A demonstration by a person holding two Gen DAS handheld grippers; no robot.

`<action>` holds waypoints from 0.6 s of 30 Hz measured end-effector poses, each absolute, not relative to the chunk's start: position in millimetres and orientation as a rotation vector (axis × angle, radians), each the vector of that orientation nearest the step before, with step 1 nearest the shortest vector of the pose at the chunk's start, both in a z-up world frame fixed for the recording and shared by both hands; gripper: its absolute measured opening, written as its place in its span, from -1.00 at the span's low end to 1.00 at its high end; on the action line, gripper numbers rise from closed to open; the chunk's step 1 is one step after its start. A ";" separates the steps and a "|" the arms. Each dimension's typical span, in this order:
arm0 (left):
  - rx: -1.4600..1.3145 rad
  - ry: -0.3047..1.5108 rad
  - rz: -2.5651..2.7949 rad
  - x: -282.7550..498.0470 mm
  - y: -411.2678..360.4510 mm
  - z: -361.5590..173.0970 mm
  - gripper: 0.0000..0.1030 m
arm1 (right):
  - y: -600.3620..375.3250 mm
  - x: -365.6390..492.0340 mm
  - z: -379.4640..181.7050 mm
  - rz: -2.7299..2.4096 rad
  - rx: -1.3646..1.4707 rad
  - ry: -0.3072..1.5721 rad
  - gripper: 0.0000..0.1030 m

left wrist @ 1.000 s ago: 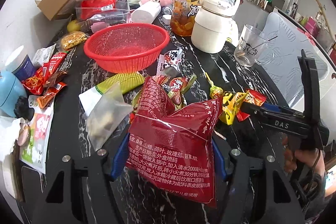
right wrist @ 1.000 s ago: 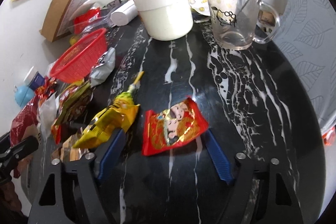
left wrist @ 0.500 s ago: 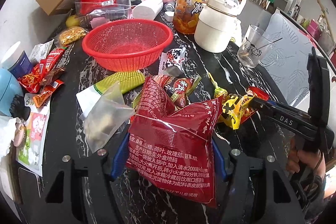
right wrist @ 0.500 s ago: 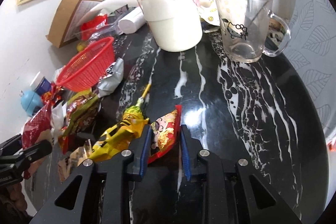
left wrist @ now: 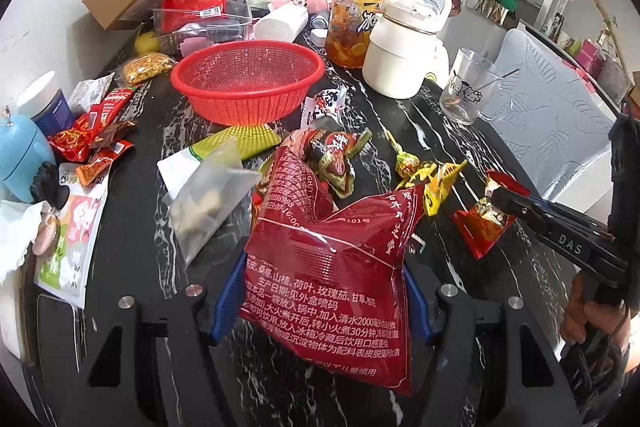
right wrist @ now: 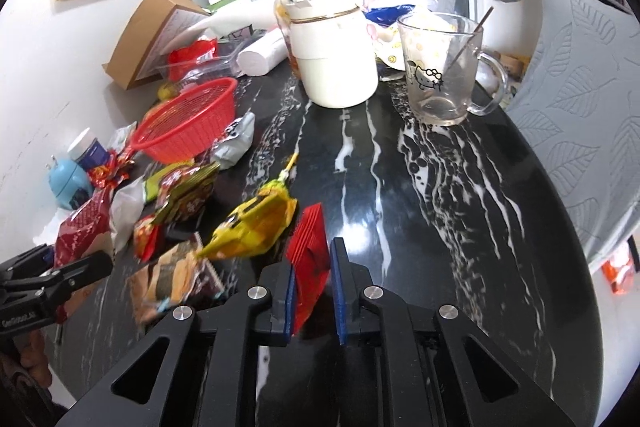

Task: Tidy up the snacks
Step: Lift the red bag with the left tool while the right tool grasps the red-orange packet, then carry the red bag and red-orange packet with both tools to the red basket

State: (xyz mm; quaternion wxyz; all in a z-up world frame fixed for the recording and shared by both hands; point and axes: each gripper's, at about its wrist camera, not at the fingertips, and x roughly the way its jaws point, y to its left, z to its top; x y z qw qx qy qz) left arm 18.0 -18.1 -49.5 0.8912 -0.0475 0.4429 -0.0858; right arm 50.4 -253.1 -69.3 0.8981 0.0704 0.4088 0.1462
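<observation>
Snack clutter all over the black marble table (right wrist: 440, 187). Left hand-held gripper (left wrist: 320, 291) clamped on a big dark red bag (left wrist: 332, 275) with white print, blue pads (left wrist: 228, 295) pressed against both sides, bag standing up between them at 6 o'clock of the left wrist view. Right hand-held gripper (right wrist: 312, 287) pinched narrow on a small red packet (right wrist: 310, 247), packet turned edge-on and lifted off the table; same packet (left wrist: 482, 223) visible at 3 o'clock of the left view, dangling from the black fingertips. Yellow packet (right wrist: 256, 223) lay just beside it toward 9 o'clock, with a green-topped stick poking out toward 12. Brownish packet (right wrist: 176, 279) flat on the table at 8 o'clock of the right view. Red basket (left wrist: 248, 83) sat toward 12 o'clock of the left view, nothing visible inside, with a yellow-green packet (left wrist: 236, 145) right at its base and a clear pouch (left wrist: 208, 203) nearer. Cream kettle (right wrist: 332, 63) and glass mug (right wrist: 444, 71) with a stirrer parked at the far edge, well apart from the snacks. More red wrappers (left wrist: 92, 135) piled at 9 o'clock near a blue gadget (left wrist: 20, 155).
</observation>
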 end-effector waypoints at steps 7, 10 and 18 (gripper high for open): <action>-0.109 0.894 -0.175 -0.1 -12.0 -42.9 0.28 | -246.8 22.1 -56.6 0.346 0.143 0.824 -0.71; -0.104 0.870 -0.168 -6.4 -9.4 -36.6 0.28 | -240.4 13.8 -49.8 0.372 0.131 0.812 -0.71; -0.094 0.792 -0.144 -10.8 0.7 -15.0 0.28 | -217.1 10.1 -24.7 0.453 0.085 0.759 -0.71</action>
